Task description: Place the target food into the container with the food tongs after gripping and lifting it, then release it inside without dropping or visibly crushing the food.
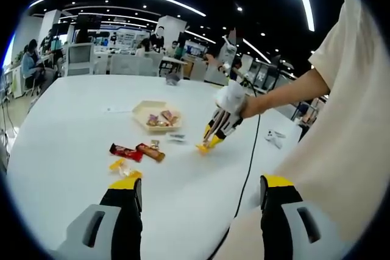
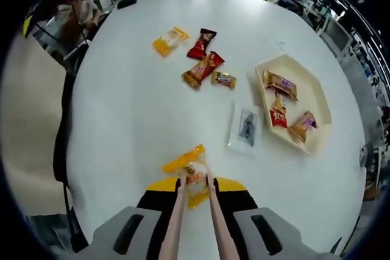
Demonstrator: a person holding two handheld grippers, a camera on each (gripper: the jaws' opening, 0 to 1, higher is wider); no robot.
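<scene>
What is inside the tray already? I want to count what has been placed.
Three wrapped snacks lie in the beige tray: one near the top, a red one in the middle, one lower right. Anything beneath them is covered.

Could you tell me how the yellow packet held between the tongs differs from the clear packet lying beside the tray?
The yellow wrapped snack packet is pinched between the pale tong tips near the right gripper; the clear flat plastic packet lies free on the white table. The yellow one is opaque and crumpled, the clear one see-through with a dark item inside. Neither is in the beige tray.
</scene>
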